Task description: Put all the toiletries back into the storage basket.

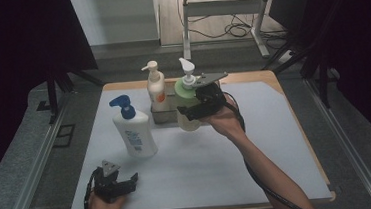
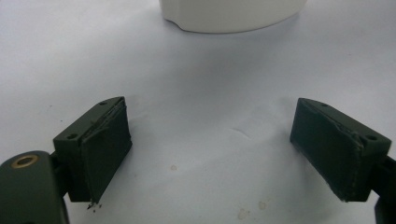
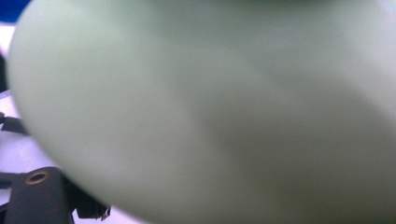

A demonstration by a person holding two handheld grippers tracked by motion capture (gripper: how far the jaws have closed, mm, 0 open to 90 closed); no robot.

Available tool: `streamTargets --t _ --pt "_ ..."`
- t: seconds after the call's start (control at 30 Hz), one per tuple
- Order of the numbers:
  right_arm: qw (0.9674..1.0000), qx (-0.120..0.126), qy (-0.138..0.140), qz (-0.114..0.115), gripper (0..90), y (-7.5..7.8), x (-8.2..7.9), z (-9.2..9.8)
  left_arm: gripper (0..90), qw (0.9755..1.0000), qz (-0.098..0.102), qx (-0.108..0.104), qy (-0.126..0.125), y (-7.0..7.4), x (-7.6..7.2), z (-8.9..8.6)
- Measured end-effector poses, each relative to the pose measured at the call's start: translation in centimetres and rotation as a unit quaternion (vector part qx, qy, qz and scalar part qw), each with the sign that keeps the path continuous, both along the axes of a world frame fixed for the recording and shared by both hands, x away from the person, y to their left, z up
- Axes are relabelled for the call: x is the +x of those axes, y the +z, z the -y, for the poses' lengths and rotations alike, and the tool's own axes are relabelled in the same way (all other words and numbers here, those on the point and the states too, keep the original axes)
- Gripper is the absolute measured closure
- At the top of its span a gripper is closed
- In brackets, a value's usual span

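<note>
Pump bottle of pale green plastic (image 1: 188, 109), with a darker green collar and a white pump head, sits in the right gripper (image 1: 194, 111) near the far middle of the table (image 1: 259, 169); it looks lifted slightly and tilted, beside a small grey tray (image 1: 163, 115) that holds a white bottle with an orange label (image 1: 156, 89); whether its base still touches the tray cannot be told. Its rounded wall is smooth and probably slippery, likely weighty if full, and stiff enough to take a squeeze at mid-body; the pump neck is the weak spot and best left alone. The right gripper's jaws stand wide and clamp the bottle's belly from the side; in the right gripper view the green wall (image 3: 210, 112) presses close against the camera. The left gripper (image 1: 122, 184) rests at the near left edge, jaws apart and holding nothing; a white bottle with a blue pump (image 1: 134, 133) stands just beyond it, its base (image 2: 231, 14) ahead of the spread pads (image 2: 107, 149).
</note>
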State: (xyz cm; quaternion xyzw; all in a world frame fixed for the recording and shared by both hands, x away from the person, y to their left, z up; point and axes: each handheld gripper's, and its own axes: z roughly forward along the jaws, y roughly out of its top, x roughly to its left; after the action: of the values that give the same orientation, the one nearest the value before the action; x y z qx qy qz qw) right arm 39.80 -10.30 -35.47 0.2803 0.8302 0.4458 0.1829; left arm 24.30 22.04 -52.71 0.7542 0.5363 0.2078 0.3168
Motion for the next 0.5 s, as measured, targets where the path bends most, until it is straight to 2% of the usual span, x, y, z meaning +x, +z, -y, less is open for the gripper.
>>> streamTargets --t 0.5 --pt "0.9996 -0.002 -0.027 0.004 12.1 1.5 1.8 -0.7 11.7 1.0000 0.000 -0.001 0.001 0.0 0.0 0.0"
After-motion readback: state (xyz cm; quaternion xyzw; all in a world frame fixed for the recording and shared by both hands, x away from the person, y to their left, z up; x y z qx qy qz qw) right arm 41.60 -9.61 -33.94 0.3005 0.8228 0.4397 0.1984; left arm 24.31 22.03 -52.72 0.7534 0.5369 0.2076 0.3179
